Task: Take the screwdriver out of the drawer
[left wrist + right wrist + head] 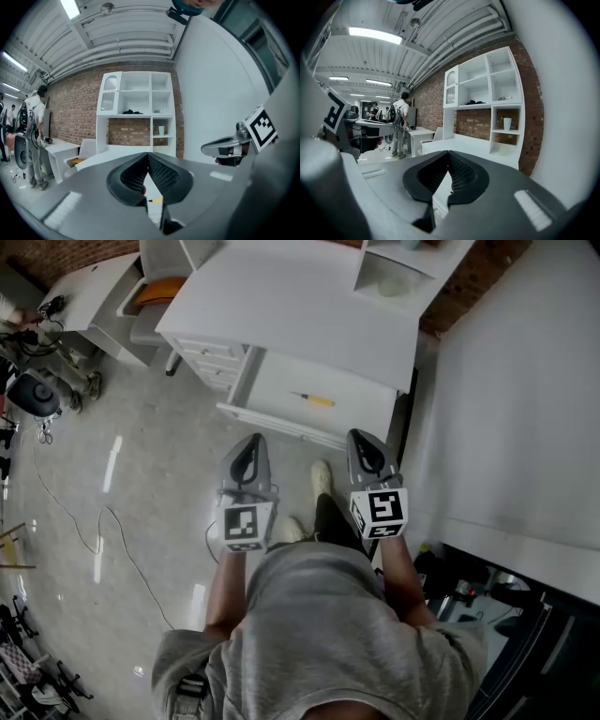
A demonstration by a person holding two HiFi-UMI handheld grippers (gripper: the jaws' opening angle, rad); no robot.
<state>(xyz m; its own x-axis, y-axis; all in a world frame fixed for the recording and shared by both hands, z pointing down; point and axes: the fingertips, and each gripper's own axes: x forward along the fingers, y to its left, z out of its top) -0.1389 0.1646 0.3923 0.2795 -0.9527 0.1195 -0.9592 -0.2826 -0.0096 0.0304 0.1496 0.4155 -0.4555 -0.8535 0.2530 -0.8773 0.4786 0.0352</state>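
Note:
A screwdriver (314, 399) with a yellow handle lies inside the open white drawer (361, 409) under the desk top. Both grippers hover side by side just in front of the drawer's front edge, pointing toward it. My left gripper (251, 440) is shut with nothing in it, short of the drawer's left part. My right gripper (362, 435) is shut and empty too, near the drawer's right part. In the left gripper view, the left gripper (148, 155) has its tips touching, and a bit of the yellow handle (156, 200) shows below them. The right gripper (449, 153) also has its tips meeting in its own view.
A white desk (281, 306) carries a shelf unit (403, 268), with small drawers (211, 362) at its left. A chair with an orange seat (155, 294) stands beyond. A white wall panel (525, 409) flanks the right. A cable (112, 531) trails on the floor. People stand far left (33, 136).

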